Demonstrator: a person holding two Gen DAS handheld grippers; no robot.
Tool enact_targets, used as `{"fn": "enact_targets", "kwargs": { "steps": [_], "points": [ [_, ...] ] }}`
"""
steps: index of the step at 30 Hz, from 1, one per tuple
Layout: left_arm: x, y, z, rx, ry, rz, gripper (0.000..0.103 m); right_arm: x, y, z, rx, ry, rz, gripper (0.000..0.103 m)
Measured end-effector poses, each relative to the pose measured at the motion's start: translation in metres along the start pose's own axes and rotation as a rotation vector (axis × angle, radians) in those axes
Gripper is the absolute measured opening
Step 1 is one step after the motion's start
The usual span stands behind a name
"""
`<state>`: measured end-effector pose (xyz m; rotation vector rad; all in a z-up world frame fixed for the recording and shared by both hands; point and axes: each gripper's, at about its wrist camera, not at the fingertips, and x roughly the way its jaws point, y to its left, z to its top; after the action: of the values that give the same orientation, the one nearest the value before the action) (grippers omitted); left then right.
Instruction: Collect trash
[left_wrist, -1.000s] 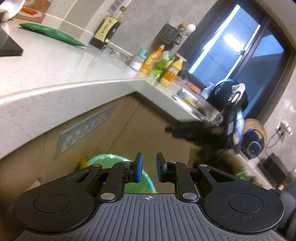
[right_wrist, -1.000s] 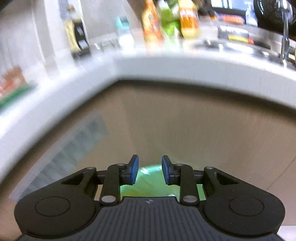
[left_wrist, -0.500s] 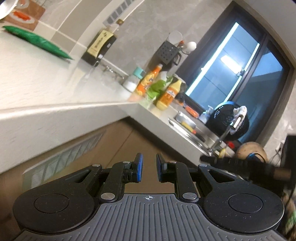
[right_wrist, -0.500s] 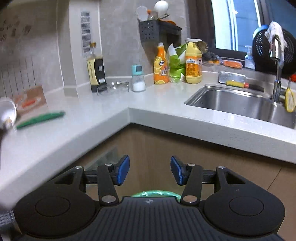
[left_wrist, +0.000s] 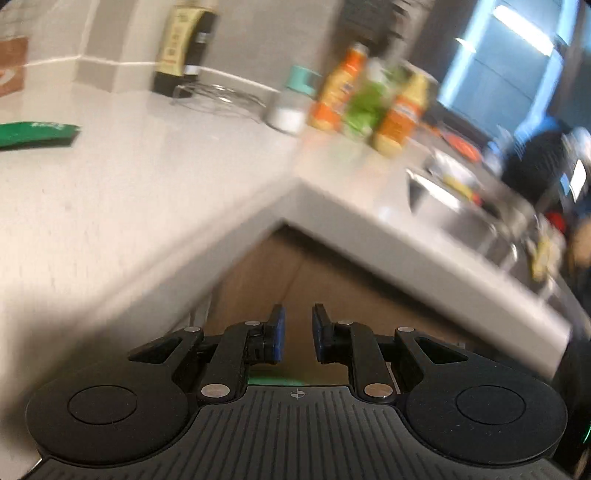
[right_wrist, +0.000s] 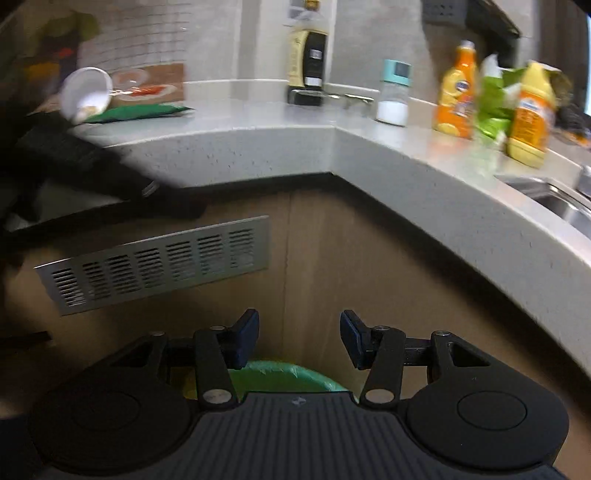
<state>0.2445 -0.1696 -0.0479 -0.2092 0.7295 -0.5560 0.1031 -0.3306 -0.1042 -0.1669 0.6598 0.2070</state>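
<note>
Holding both grippers out toward the inner corner of the white countertop (right_wrist: 258, 144), you have neither one gripping anything. Your left gripper (left_wrist: 297, 332) sits level with the counter edge, its blue pads a narrow gap apart with nothing between them. Your right gripper (right_wrist: 299, 341) is lower, facing the wooden cabinet front (right_wrist: 332, 258), its fingers spread wide and empty.

Only the right view shows the green-lined trash bin (right_wrist: 291, 376), just beyond the gripper body and below the open fingers, near the cabinet. That view also shows the metal vent grille (right_wrist: 155, 262) on the left of the cabinet, and a tipped white cup (right_wrist: 86, 94) at far left on the counter, with a dark blurred shape in front of it that you cannot identify.

The green wrapper (left_wrist: 37, 133) lies flat on the counter at far left in the left view; the right view shows it (right_wrist: 136, 112) just right of the cup. Both views take in the dark sauce bottle (right_wrist: 308, 59) against the far wall, the teal-capped shaker (right_wrist: 393, 96), and the orange bottle (right_wrist: 454, 96) and yellow bottle (right_wrist: 530, 118) with a green bag (right_wrist: 493, 110) between them. The left view, blurred, shows more of the sink (left_wrist: 454, 210) at right.
</note>
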Motion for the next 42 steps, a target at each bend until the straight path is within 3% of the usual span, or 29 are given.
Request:
{"fn": "enact_targets", "kwargs": {
  "steps": [2,3,7,10,14,18,22,26,34,42],
  "points": [
    [0.004,0.021,0.008,-0.251,0.036,-0.041,0.02,-0.002,-0.013,0.007,0.062,-0.001,0.026,0.049],
    [0.004,0.028,0.007,-0.329,0.054,-0.016,0.02,-0.003,-0.019,0.013,0.112,0.007,0.038,0.049],
    [0.0,0.046,-0.009,-0.357,0.065,0.054,0.02,0.004,-0.021,0.028,0.17,0.056,-0.018,0.049],
    [-0.015,0.061,-0.014,-0.434,0.052,0.114,0.02,0.012,-0.018,0.034,0.199,0.154,0.027,0.049],
    [-0.064,0.059,0.009,-0.426,-0.053,0.119,0.018,0.009,-0.022,0.064,0.232,0.197,0.061,0.049],
    [-0.106,0.054,0.026,-0.403,-0.116,0.182,0.018,0.002,-0.014,0.111,0.175,0.15,0.083,0.049],
    [-0.133,0.039,0.047,-0.353,-0.081,0.373,0.018,-0.009,0.012,0.16,0.078,0.064,0.117,0.049],
    [-0.157,0.027,0.066,-0.279,-0.04,0.585,0.018,-0.02,0.033,0.221,0.094,-0.004,0.211,0.049],
    [-0.201,0.015,0.087,-0.26,-0.11,0.651,0.018,-0.051,0.078,0.313,0.08,-0.084,0.331,0.054],
    [-0.227,-0.004,0.103,-0.221,-0.138,0.675,0.018,-0.034,0.118,0.339,0.071,-0.023,0.426,0.058]
  ]
}}
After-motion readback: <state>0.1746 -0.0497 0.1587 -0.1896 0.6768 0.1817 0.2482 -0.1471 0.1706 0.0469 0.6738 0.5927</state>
